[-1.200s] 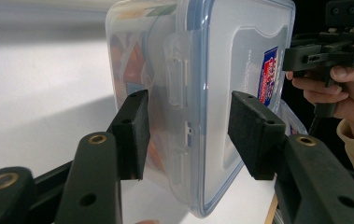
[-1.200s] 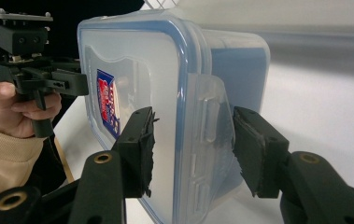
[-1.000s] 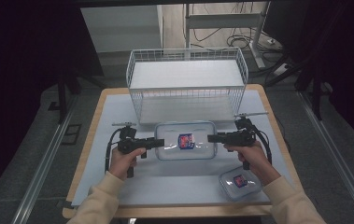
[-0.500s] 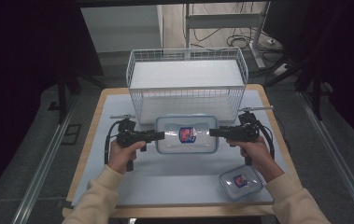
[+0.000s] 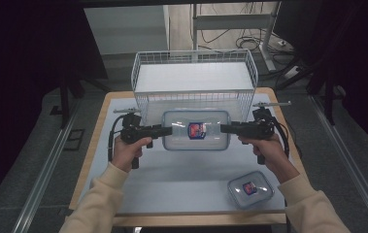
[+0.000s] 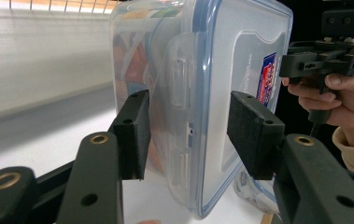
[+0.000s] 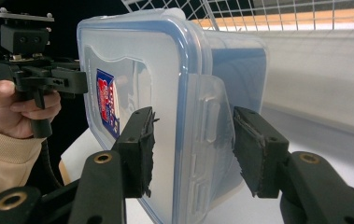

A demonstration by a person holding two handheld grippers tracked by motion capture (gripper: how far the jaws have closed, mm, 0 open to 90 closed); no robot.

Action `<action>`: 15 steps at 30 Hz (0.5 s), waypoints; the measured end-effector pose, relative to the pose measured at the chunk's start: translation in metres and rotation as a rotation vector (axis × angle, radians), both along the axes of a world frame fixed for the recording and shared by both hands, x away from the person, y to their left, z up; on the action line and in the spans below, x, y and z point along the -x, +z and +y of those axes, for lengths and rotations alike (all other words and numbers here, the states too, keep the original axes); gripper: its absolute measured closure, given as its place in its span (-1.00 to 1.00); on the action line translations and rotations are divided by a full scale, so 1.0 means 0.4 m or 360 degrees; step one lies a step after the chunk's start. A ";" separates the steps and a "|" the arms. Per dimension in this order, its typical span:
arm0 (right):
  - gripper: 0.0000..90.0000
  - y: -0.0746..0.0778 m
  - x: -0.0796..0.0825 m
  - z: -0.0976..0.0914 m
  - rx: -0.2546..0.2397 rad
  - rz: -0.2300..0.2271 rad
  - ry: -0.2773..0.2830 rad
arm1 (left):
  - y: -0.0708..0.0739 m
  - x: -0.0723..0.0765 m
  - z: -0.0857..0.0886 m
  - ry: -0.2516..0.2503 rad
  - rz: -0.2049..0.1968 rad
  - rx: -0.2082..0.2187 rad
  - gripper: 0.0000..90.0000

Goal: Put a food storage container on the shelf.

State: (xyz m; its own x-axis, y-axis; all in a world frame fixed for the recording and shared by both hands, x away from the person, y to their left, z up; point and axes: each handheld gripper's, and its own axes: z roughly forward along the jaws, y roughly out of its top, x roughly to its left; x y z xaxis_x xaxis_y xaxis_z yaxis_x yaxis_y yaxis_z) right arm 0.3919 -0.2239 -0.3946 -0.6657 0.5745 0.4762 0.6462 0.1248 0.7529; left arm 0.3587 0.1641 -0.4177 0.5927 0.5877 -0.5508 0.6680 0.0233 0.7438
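High view: a person at a tabletop (image 5: 123, 104) holds a clear, blue-rimmed lidded container (image 5: 196, 129) between two hand-held tools, just in front of a white wire basket (image 5: 193, 77). The left claw (image 5: 166, 130) is clamped on the container's left end and the right claw (image 5: 225, 128) on its right end. The container sits level between them, its red-and-blue label facing up. A smaller lidded container (image 5: 250, 189) with the same label lies on the tabletop's pale mat, well in front of the basket and to the right, near the person's right sleeve.

Left gripper view: the left claw (image 6: 188, 133) grips the container (image 6: 202, 70) across its short end, one black pad on the lid side and the other on the base side, with the lid's locking flap between them. The basket's white wall (image 6: 34, 56) rises behind the container. At the container's far end, the right claw (image 6: 289, 65) is in a hand (image 6: 338, 100).

Right gripper view: the right claw (image 7: 191, 144) holds the container (image 7: 165, 84) across its other short end, pads pressed on the lid side and the base side, the locking flap between them. The basket's wire grid (image 7: 268, 14) stands behind the container. At the far end, the left claw (image 7: 79, 81) is in a hand (image 7: 18, 109) with a cream sleeve.
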 end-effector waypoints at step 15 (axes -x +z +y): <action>0.11 0.080 -0.020 -0.004 0.0005 -0.0096 0.0001 | 0.073 -0.019 -0.006 0.0011 -0.0078 0.0002 0.12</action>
State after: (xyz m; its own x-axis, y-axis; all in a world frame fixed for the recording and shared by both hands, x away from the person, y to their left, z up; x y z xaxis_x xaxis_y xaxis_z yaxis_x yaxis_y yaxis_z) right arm 0.4001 -0.2255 -0.3626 -0.6935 0.5755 0.4333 0.5995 0.1275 0.7901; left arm 0.3662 0.1619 -0.3886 0.6149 0.5911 -0.5220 0.6308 0.0287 0.7754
